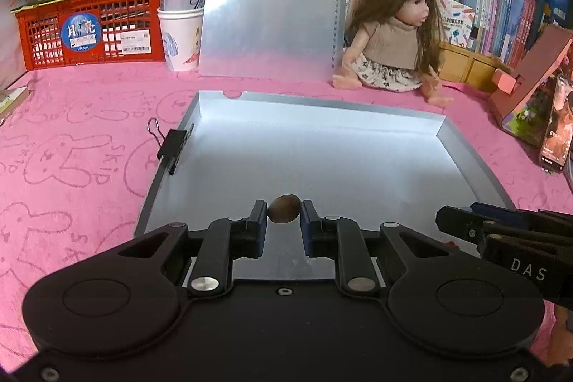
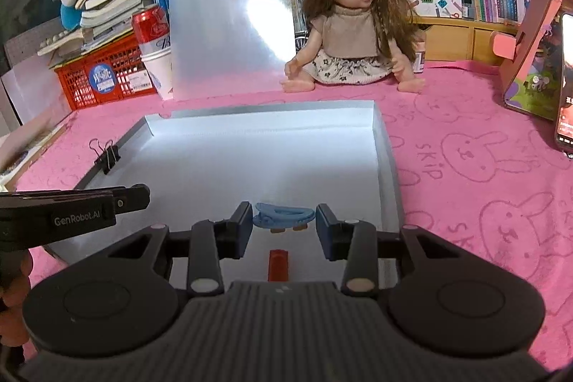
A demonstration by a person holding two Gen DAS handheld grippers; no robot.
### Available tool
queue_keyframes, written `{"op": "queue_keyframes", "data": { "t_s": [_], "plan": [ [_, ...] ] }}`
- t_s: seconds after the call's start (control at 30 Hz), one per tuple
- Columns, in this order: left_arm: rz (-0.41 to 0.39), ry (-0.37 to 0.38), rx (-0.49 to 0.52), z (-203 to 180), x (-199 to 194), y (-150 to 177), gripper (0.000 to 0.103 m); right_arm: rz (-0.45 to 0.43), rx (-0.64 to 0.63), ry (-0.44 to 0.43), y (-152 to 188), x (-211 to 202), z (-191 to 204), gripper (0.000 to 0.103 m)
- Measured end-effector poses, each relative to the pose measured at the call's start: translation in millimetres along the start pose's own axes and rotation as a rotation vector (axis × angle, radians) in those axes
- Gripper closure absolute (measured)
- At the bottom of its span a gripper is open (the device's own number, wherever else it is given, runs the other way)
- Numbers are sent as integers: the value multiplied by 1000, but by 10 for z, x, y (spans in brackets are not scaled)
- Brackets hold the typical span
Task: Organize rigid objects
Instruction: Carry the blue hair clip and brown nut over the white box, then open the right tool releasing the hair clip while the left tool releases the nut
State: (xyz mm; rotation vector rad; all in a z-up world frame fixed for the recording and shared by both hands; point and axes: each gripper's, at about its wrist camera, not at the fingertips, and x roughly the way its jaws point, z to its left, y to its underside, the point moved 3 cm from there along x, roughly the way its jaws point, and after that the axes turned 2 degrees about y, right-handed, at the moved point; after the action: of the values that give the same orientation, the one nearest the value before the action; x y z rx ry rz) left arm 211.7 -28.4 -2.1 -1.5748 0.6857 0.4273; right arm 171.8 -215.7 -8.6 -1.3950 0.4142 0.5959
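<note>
Now, left claw (image 1: 284, 215) pinching brown pebble (image 1: 284, 213) — above tray (image 1: 358, 167)

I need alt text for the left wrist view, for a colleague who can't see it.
The left gripper pinches a small brown oval object over the near end of an open silver tray on a pink bunny-print cloth. A black binder clip grips the tray's left rim, and a long-haired doll sits behind.

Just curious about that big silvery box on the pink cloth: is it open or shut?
Open. The box has its lid standing upright behind it, and the shiny floor inside is exposed.
</note>
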Motion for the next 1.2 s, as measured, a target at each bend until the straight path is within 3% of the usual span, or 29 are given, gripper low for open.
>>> {"op": "queue_keyframes", "data": {
  "t_s": [0.6,0.67,0.7,0.73,0.87,0.93,1.2],
  "plan": [
    [24,-2,13,-44,55,70,83,27,-17,9,64,97,18,56],
    [21,-4,11,-43,42,64,79,23,-16,10,63,87,17,55],
    [19,-4,8,-38,32,62,73,20,-17,12,60,79,16,46],
    [17,-4,3,-31,18,61,64,16,-19,13,55,68,16,43],
    [-3,1,-7,-4,-70,45,57,-3,-32,16,42,11,31,35],
    [-14,6,-11,3,-121,39,48,-14,-38,16,42,-29,39,31],
    [-55,6,9,-6,-357,24,40,-64,-63,19,9,-225,63,20]
  ]
}}
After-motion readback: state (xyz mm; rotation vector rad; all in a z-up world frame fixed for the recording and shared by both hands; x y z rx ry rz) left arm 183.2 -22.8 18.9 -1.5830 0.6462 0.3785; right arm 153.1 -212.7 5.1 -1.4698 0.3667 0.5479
